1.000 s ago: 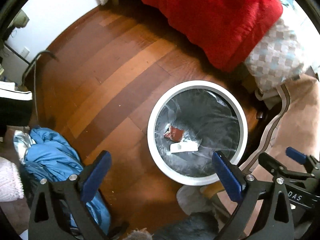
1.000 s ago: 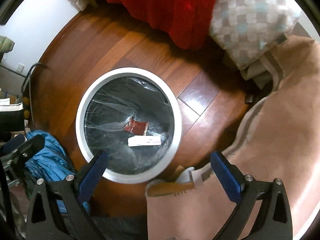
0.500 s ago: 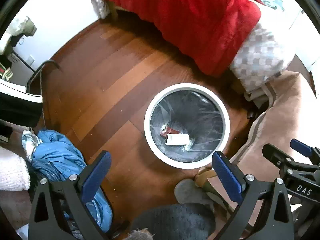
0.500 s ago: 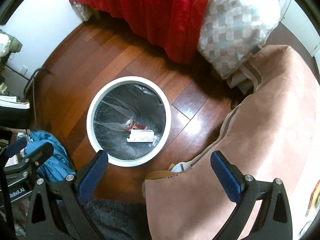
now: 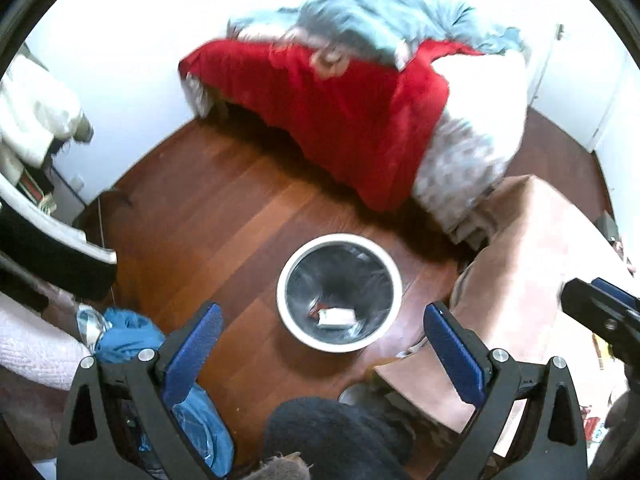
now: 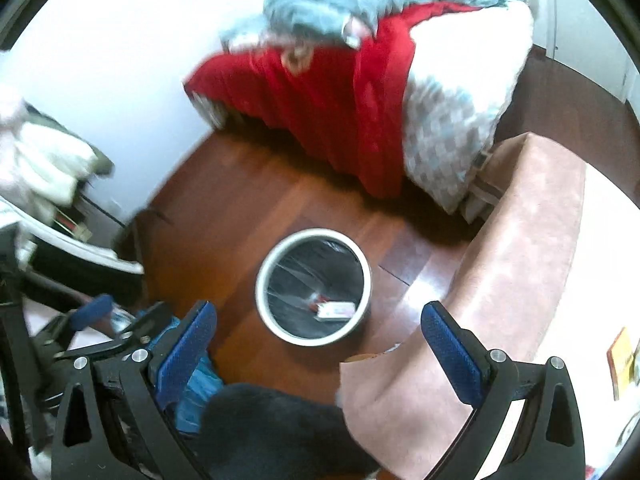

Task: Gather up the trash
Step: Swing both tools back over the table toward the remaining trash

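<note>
Down on the wooden floor (image 5: 224, 236) sits the white trash can (image 5: 339, 292), and we are looking at it from high above. A clear bag lines it. At the bottom lie a white wrapper (image 5: 337, 317) and a small red wrapper (image 6: 313, 301), touching each other. So that trash looks to be in the right place already.

Our left gripper (image 5: 320, 354) has its fingers spread wide, with nothing between them. Our right gripper (image 6: 318, 350) is spread wide too, and it holds nothing.

We think the step now is to look for more trash. To do that well, we should move slowly, because both views are a bit blurry. We should look along the floor, by the blue cloth (image 5: 128, 332) on the left, and over the pink cover (image 6: 520, 248) on the right, where some small colored things (image 6: 620, 360) lie at the edge. We cannot tell what those are.

We should keep our fingers apart until a piece sits between them. We should also remember where the can stands, near the red blanket (image 5: 340, 120), so we can bring things back.
</note>
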`<state>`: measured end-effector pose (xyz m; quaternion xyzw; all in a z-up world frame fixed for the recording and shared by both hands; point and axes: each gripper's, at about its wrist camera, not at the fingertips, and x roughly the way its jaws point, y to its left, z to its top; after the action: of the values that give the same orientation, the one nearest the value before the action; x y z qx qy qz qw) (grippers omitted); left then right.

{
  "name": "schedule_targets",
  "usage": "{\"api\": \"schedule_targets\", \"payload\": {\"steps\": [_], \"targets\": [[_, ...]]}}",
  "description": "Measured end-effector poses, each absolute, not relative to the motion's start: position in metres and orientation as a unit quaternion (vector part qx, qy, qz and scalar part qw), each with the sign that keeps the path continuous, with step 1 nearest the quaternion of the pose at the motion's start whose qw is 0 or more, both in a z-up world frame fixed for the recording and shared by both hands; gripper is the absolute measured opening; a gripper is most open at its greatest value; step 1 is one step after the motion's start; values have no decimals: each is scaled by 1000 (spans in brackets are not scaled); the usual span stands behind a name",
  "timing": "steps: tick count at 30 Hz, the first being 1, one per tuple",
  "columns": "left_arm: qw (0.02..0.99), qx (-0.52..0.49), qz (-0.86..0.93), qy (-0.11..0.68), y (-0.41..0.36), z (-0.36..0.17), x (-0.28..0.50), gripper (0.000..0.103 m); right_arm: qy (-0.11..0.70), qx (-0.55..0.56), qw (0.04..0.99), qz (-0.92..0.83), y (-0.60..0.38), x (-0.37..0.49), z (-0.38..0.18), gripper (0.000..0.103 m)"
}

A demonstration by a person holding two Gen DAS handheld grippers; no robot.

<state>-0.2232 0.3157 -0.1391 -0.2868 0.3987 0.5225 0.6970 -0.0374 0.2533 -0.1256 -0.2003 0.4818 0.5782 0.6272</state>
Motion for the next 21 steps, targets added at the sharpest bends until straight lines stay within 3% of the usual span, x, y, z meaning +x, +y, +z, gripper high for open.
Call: {"api": "schedule_targets", "payload": {"steps": [8, 15, 21], "targets": [[747, -259, 456, 408, 239, -152, -121, 102, 514, -116, 682, 507, 108, 61, -92, 103], [761, -220, 358, 494, 154, -224, -2, 102, 582, -160, 724, 334, -56, 178, -159, 103], [752, -200, 305, 549, 94, -266, 49, 102, 633, -161, 714, 252, -129, 220, -227, 103]]}}
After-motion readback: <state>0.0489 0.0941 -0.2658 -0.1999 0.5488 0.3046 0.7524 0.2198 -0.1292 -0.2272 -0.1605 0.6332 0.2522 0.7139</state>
